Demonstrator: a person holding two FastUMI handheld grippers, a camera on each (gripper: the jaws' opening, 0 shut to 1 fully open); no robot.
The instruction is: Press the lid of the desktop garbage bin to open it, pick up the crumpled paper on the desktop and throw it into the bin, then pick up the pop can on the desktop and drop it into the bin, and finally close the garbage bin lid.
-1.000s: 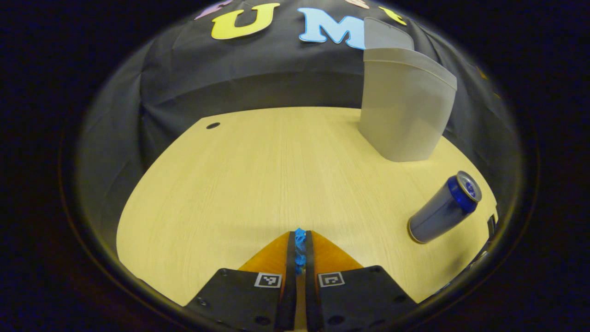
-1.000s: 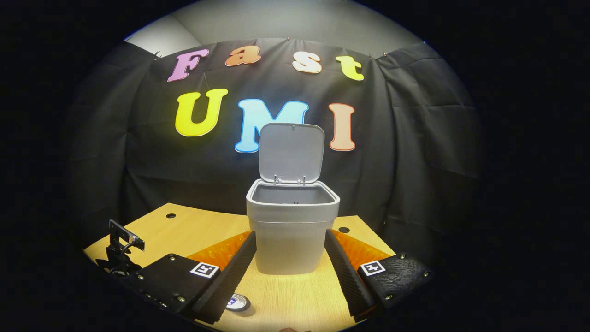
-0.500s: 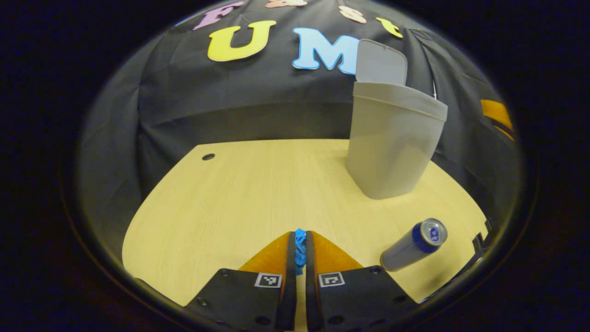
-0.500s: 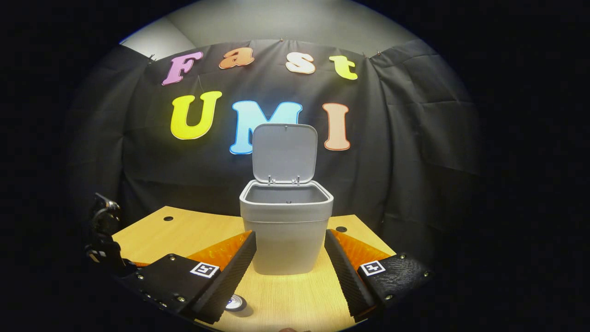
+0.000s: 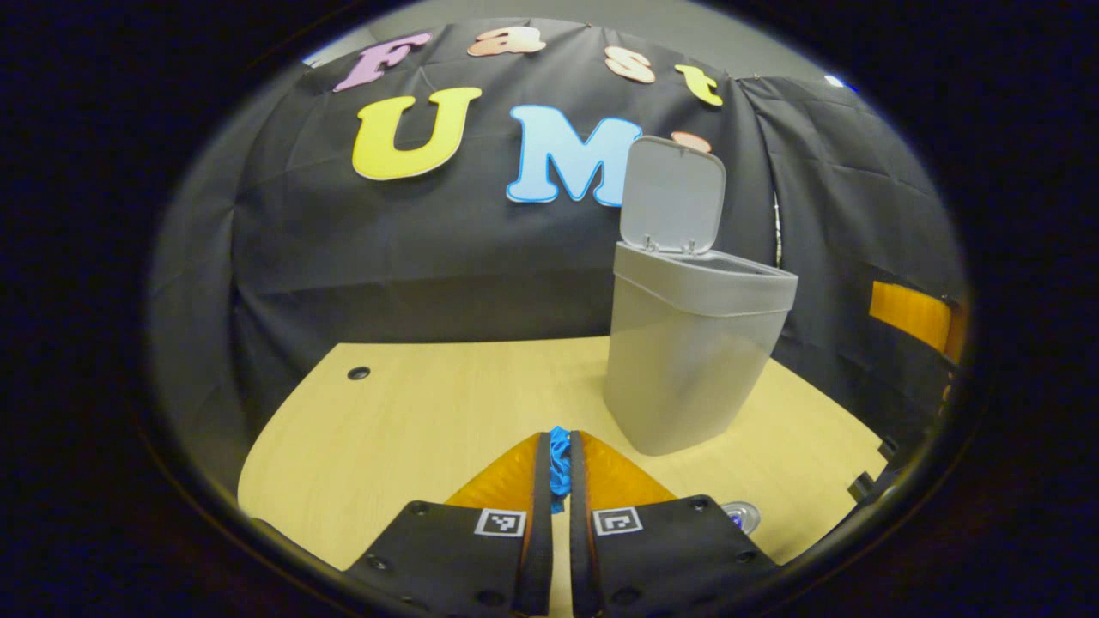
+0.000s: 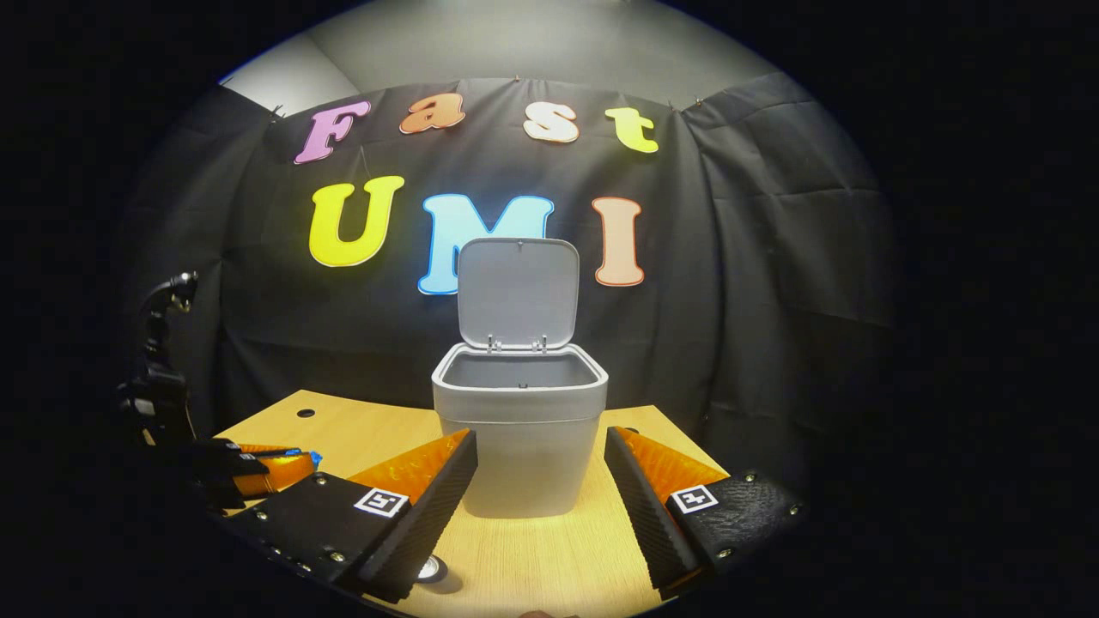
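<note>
Left fingers (image 5: pixel 541 468) clenched on blue crumpled paper (image 5: pixel 559 459), right fingers (image 6: pixel 631 489) released, well apart.

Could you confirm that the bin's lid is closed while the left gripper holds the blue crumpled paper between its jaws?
Not quite: the lid stands raised, leaving the garbage bin open, as the right gripper view shows. The rest holds: the left gripper has its jaws pressed on the blue crumpled paper.
</note>
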